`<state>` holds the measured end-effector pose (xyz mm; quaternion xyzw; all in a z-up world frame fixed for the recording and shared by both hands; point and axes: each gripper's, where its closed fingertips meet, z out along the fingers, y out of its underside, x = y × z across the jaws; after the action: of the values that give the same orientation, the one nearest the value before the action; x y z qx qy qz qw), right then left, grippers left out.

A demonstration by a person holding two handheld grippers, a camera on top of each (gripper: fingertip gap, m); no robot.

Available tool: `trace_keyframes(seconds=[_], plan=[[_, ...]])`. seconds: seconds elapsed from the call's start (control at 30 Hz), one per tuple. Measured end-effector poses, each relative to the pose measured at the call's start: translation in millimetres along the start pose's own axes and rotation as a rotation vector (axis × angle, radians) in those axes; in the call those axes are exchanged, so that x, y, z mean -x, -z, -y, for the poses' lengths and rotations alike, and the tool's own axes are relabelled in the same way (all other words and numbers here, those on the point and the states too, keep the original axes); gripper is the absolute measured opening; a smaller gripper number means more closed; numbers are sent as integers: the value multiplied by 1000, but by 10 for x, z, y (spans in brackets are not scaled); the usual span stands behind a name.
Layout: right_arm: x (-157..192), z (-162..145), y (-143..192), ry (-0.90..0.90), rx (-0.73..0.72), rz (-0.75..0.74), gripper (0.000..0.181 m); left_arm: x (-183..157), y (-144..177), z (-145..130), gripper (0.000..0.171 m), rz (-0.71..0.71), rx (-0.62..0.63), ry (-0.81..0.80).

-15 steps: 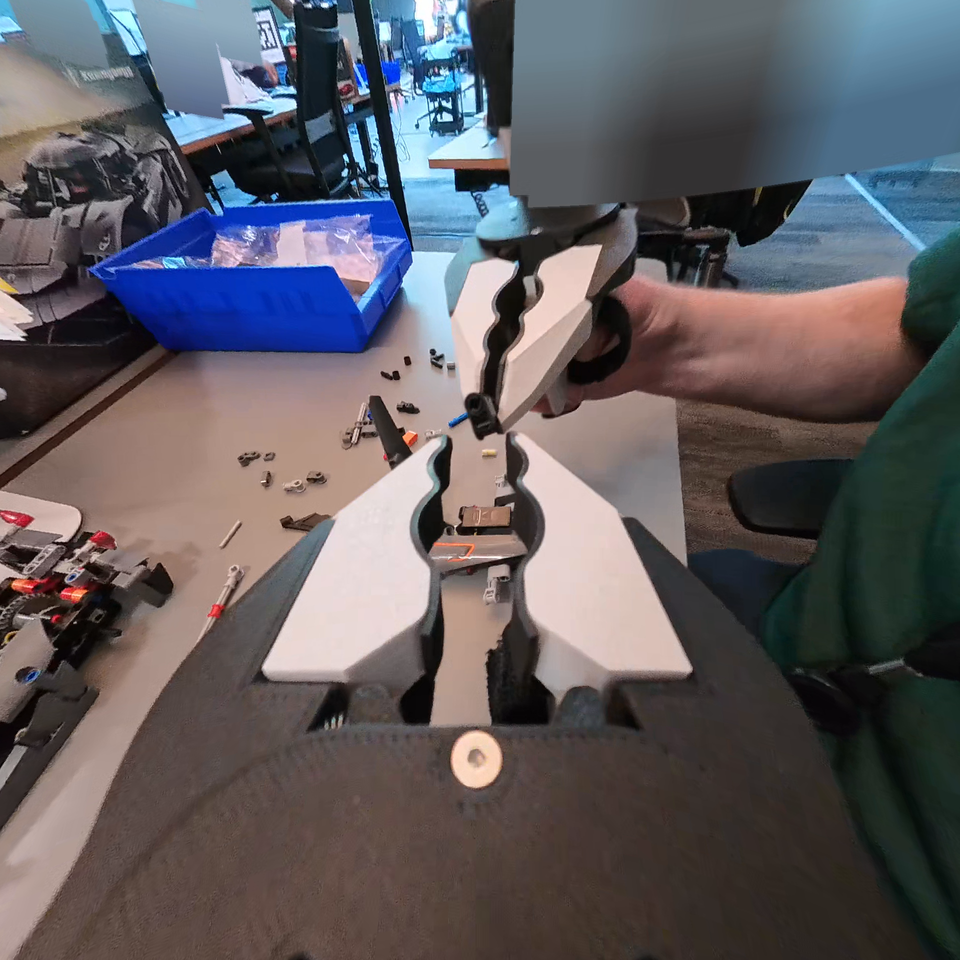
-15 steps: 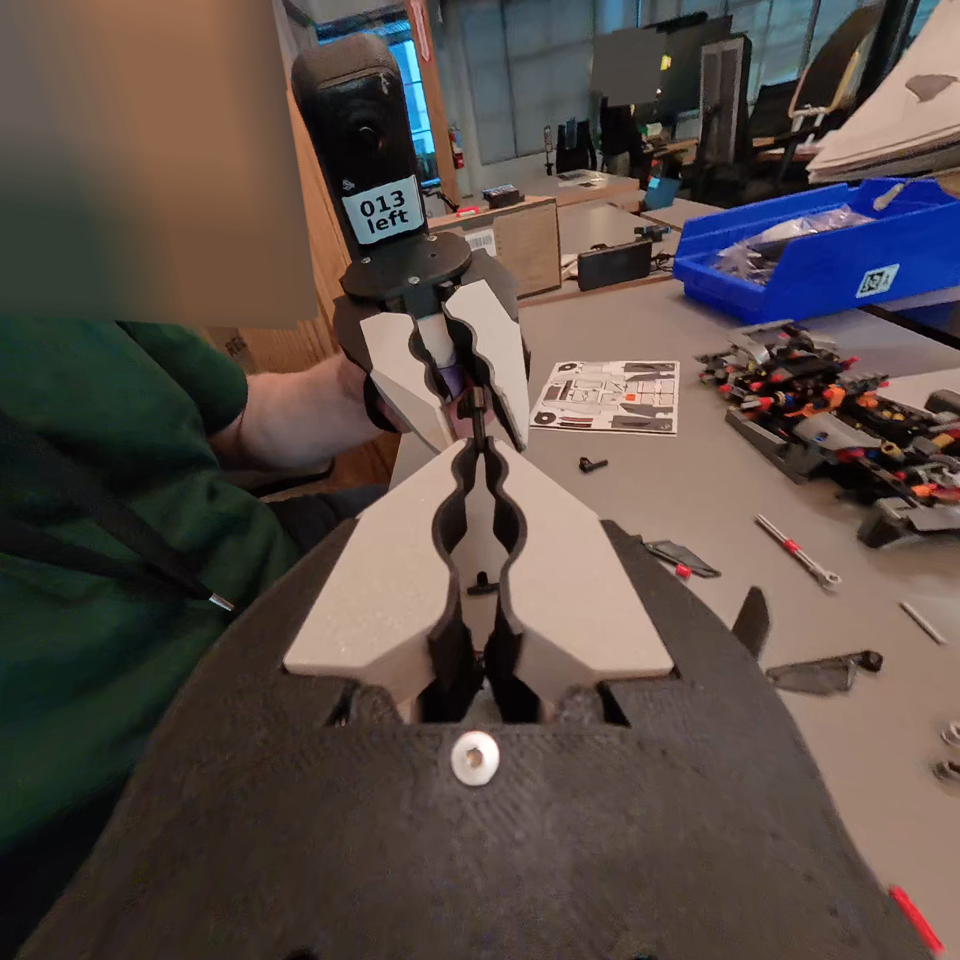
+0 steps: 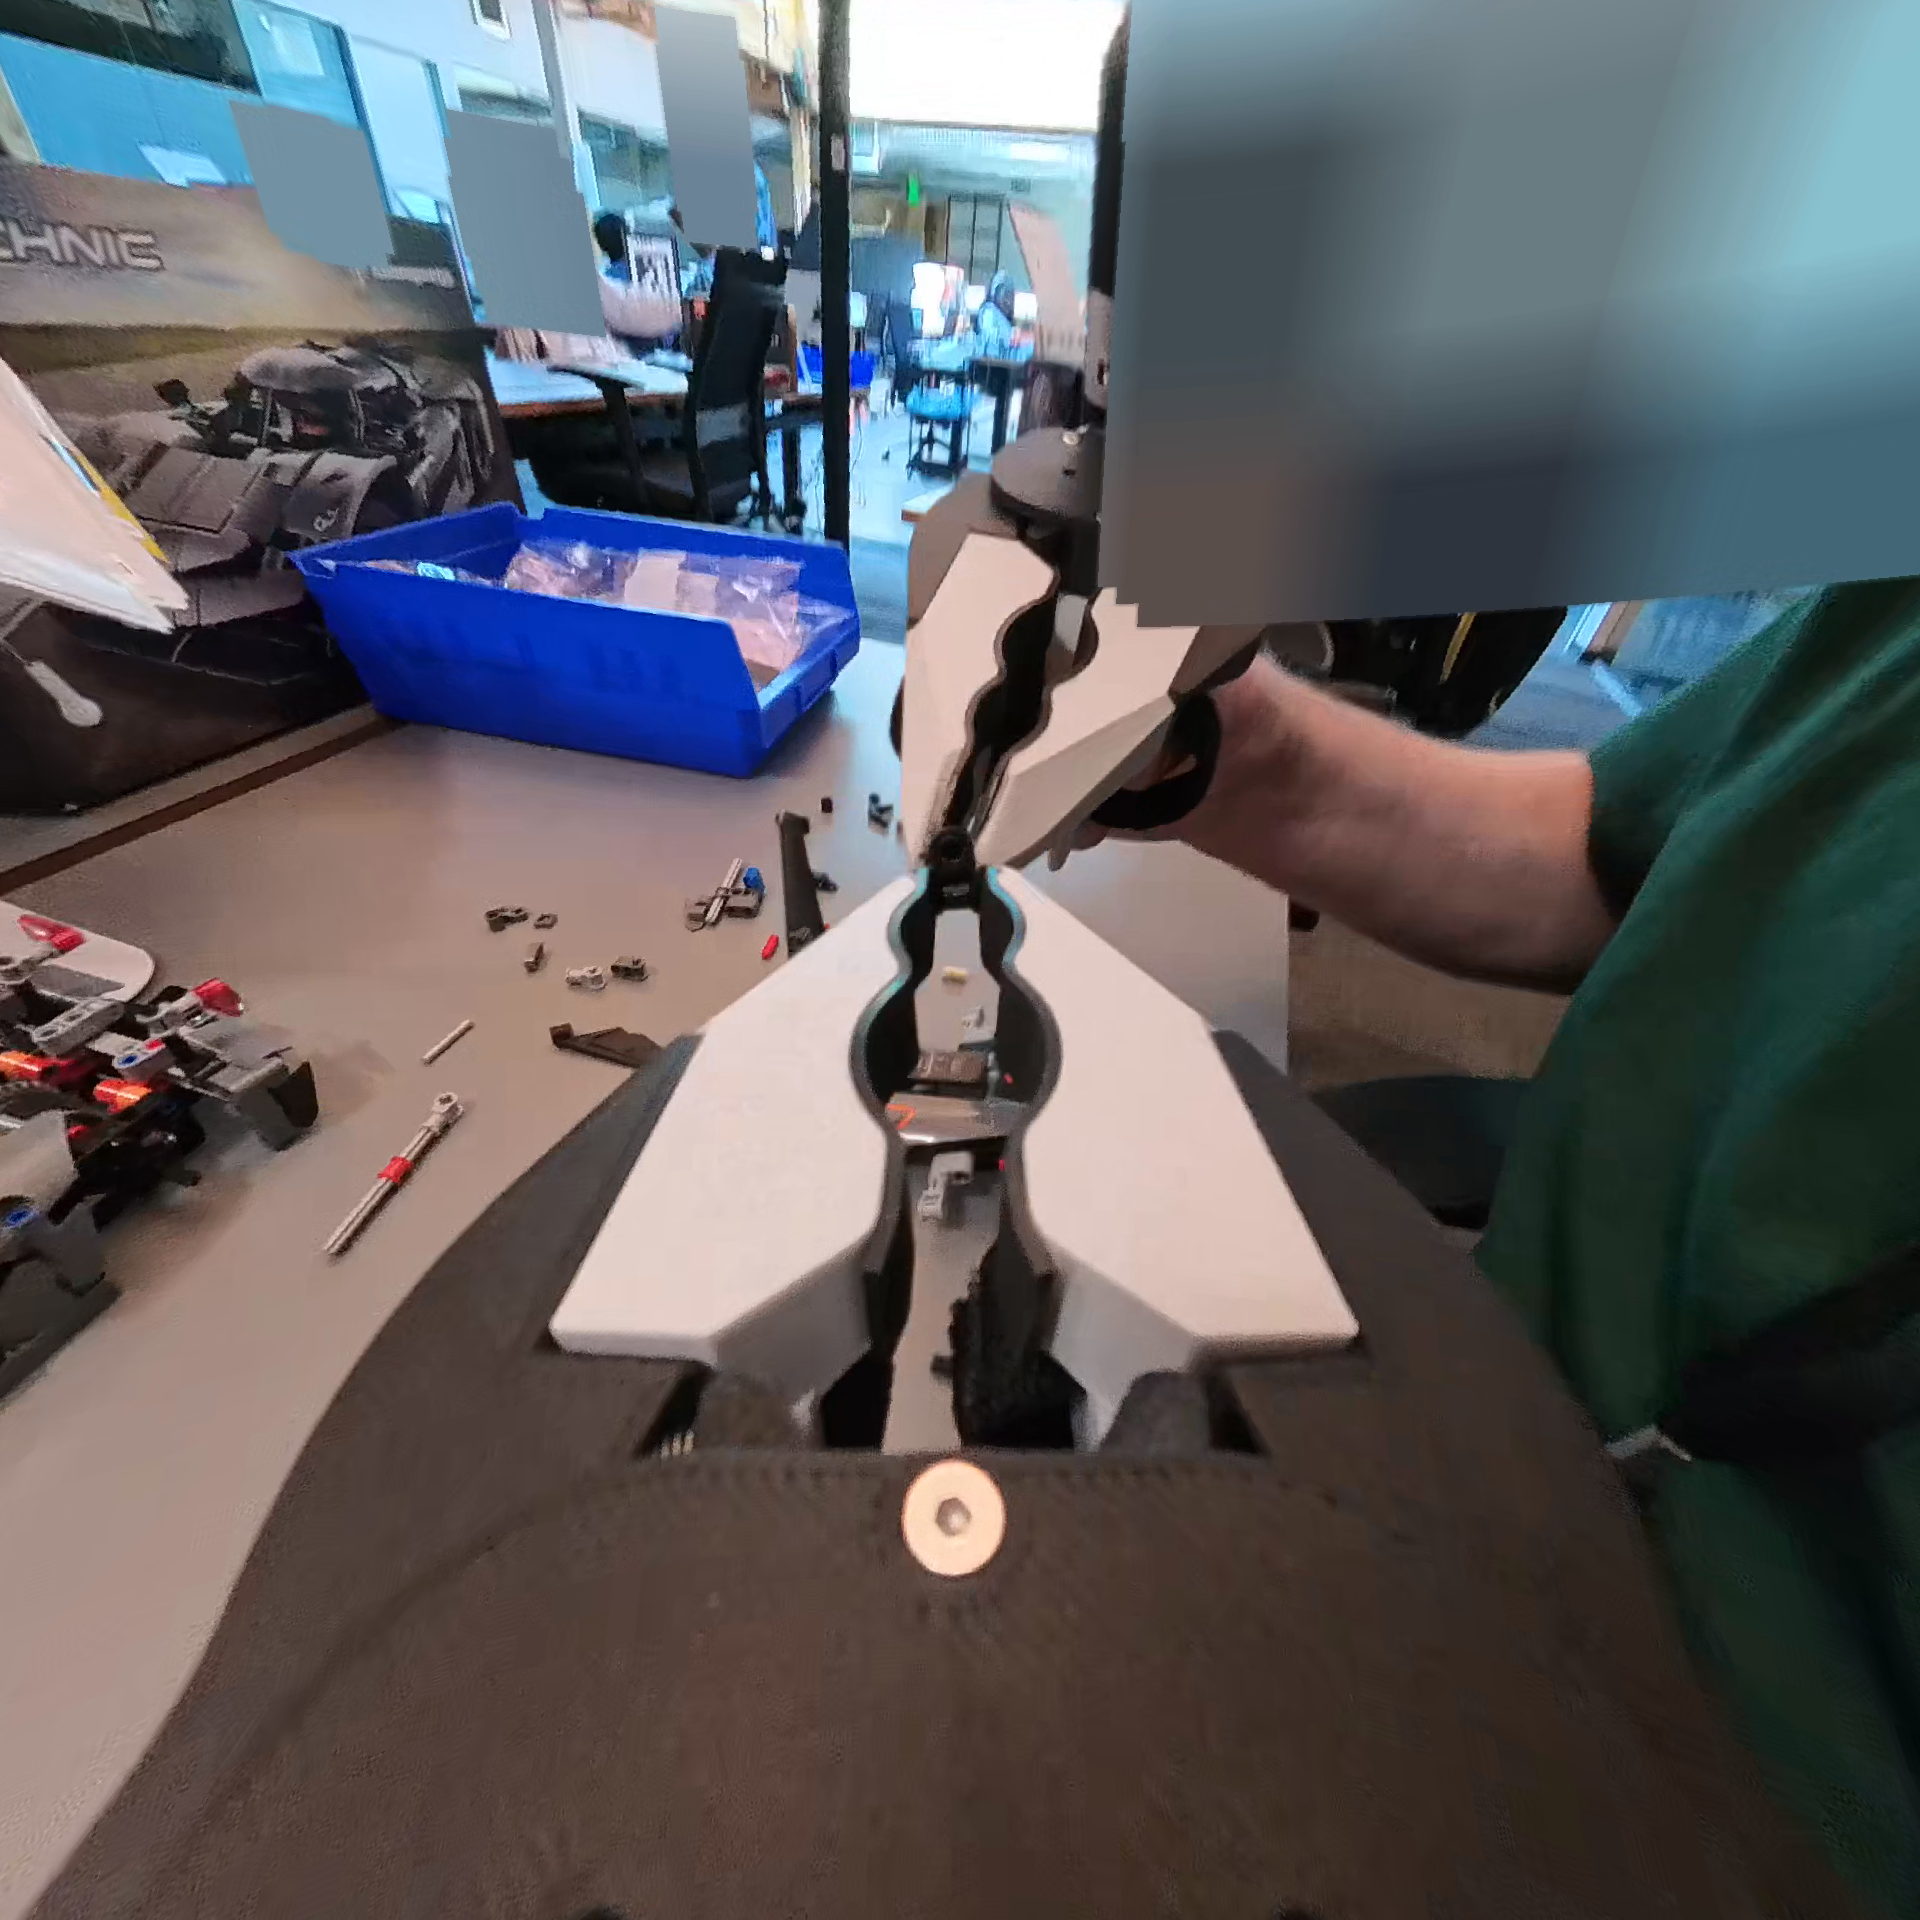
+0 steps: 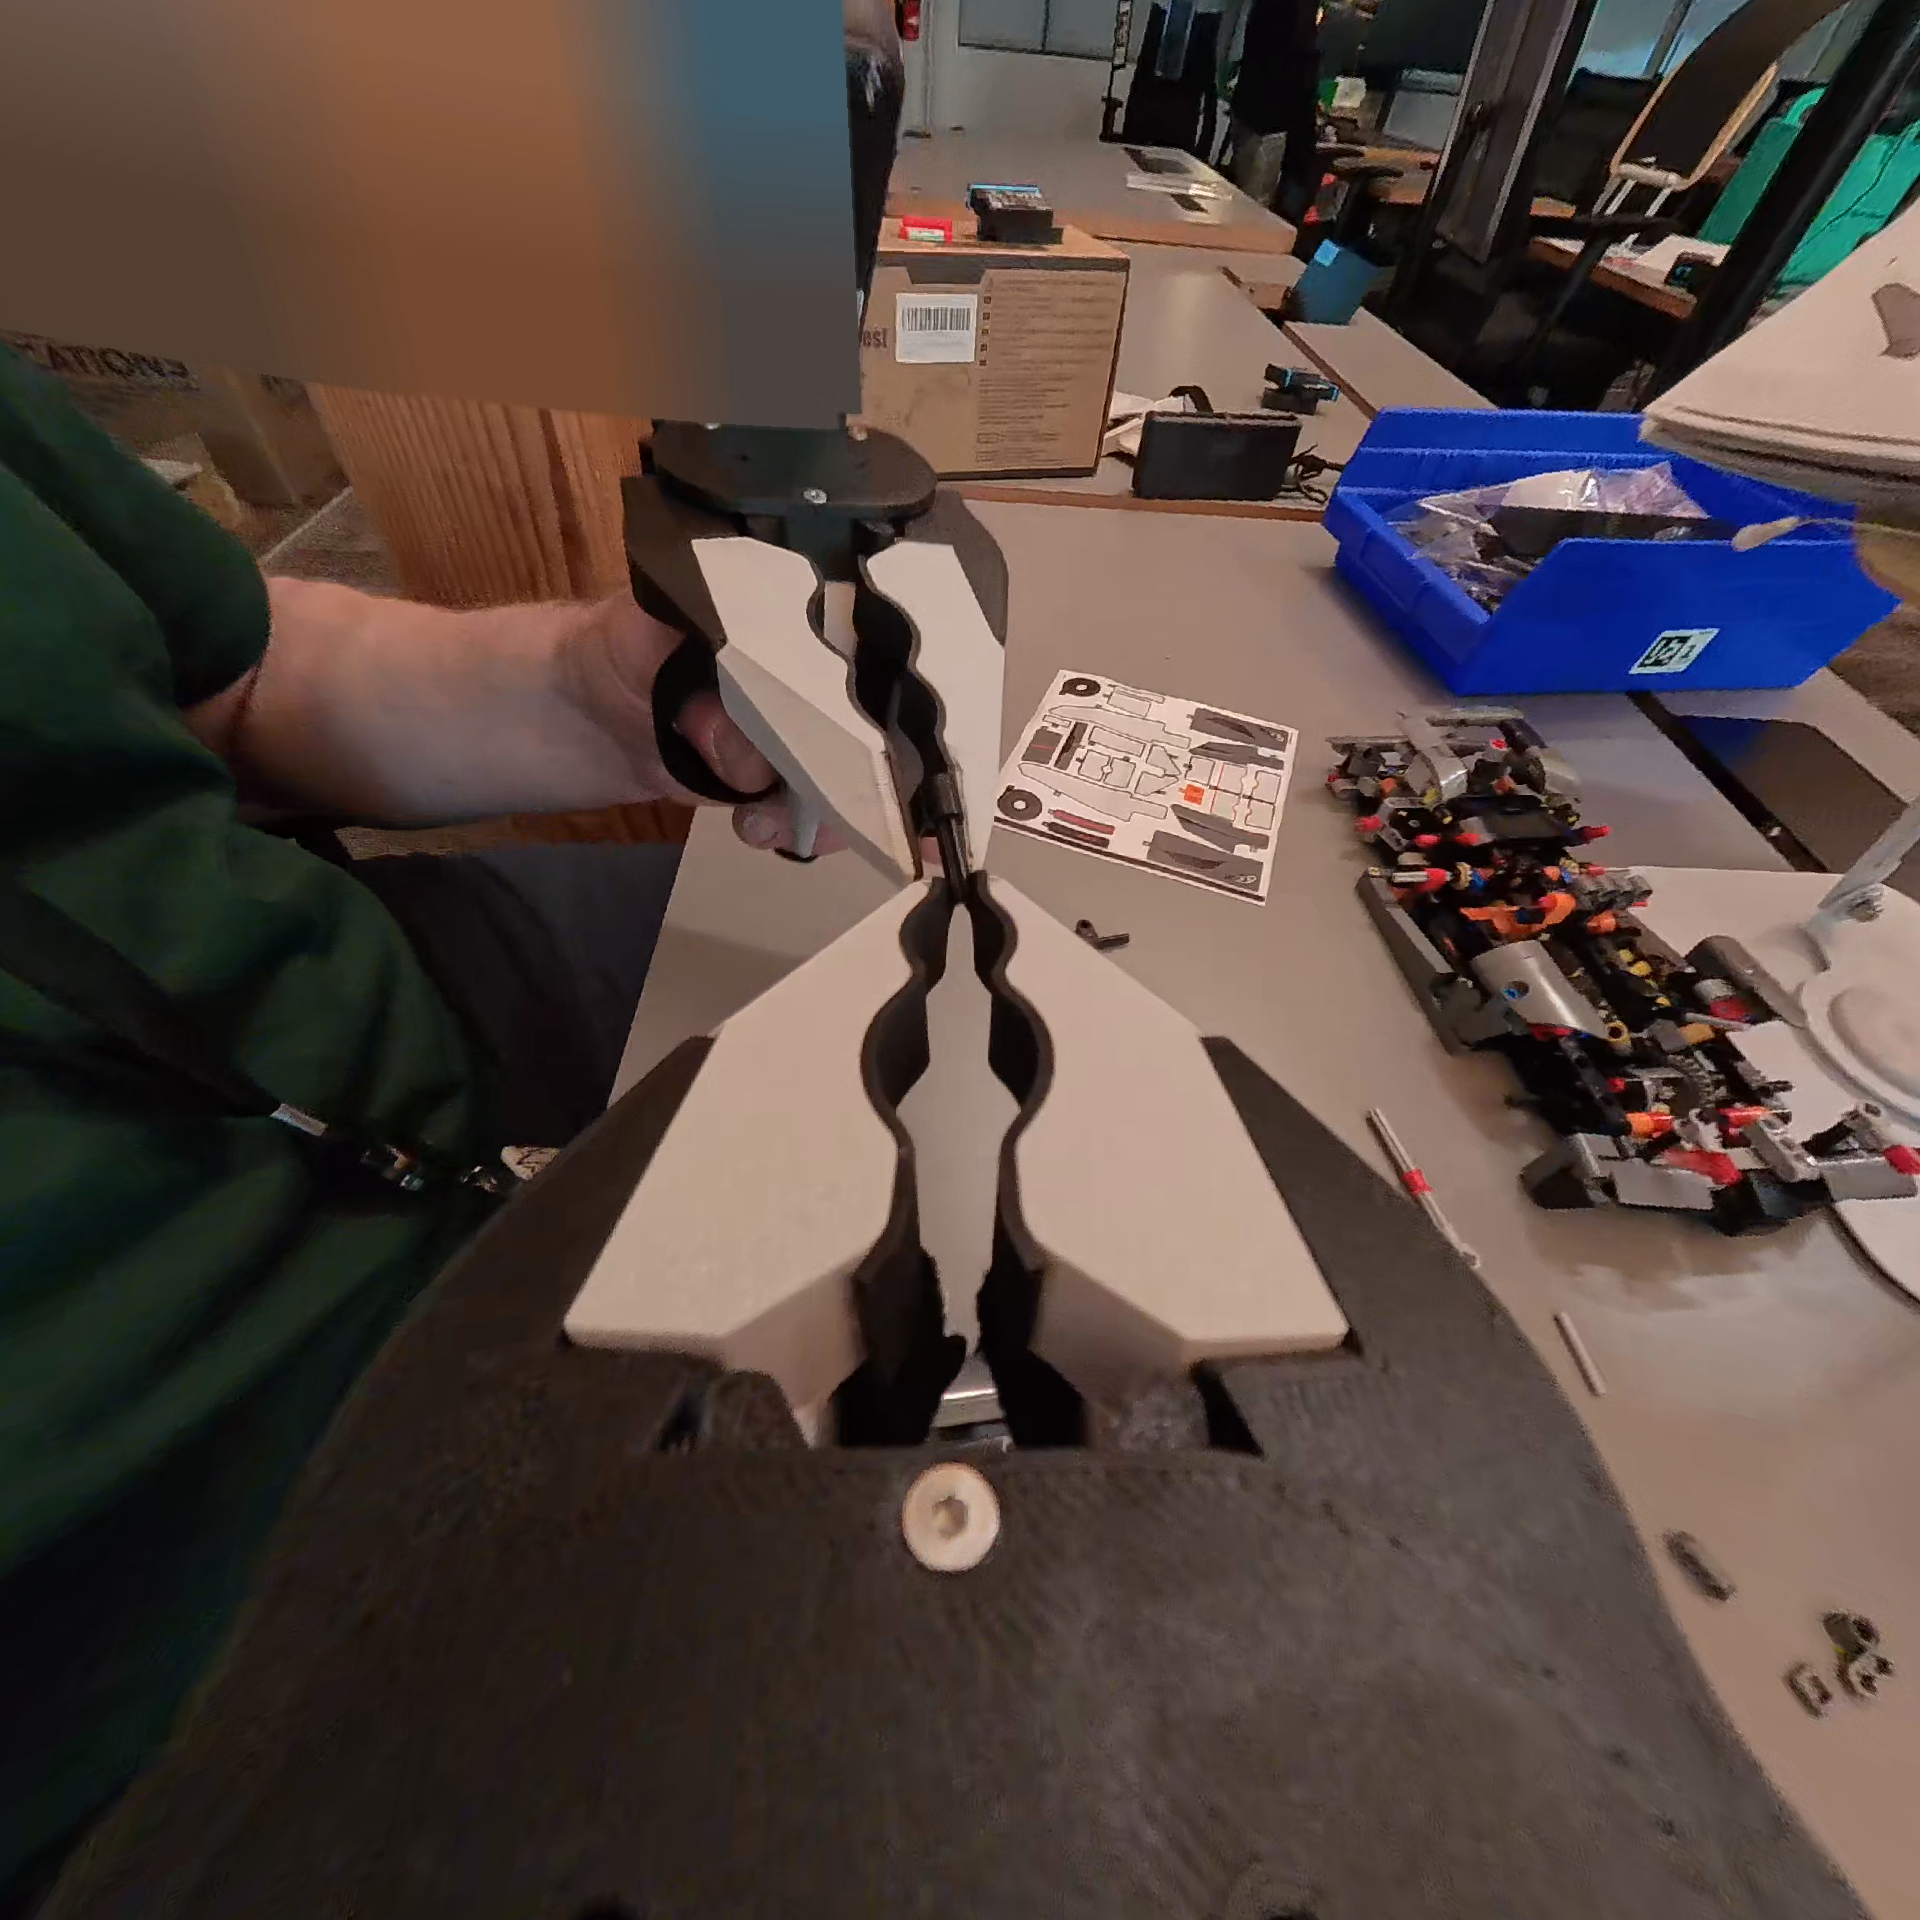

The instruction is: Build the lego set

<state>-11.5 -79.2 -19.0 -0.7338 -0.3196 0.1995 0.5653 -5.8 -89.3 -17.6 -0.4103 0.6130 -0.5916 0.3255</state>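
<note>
Each claw has two pale grey, wedge-shaped fingers (image 3: 769, 1174) with wavy black inner edges, set in a broad, black, rough-textured housing (image 3: 935, 1714) with one round silver screw (image 3: 953, 1518) at its centre. The left claw (image 3: 954, 894) and the right claw (image 4: 958, 891) look alike. Each has a black loop handle (image 4: 691, 727) and a flat black top plate (image 4: 795, 480). The person wears a dark green short-sleeved shirt (image 3: 1756, 935) crossed by a black strap (image 4: 156, 1049).
</note>
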Motion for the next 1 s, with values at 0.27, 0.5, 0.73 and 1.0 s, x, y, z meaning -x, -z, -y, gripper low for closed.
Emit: trace_keyframes(seconds=[0.27, 0.5, 0.73, 1.0], plan=[[-57, -14, 4, 11, 24, -29, 0, 35, 49, 46, 6, -37, -86, 67], [-212, -139, 306, -82, 70, -163, 16, 176, -90, -56, 5, 194, 30, -251], [-187, -255, 374, -262, 41, -225, 27, 230, -378, -239, 6, 444, 274, -932], [-255, -348, 352, -386, 4, -270, 26, 271, -491, -153, 6, 503, 264, -1097]])
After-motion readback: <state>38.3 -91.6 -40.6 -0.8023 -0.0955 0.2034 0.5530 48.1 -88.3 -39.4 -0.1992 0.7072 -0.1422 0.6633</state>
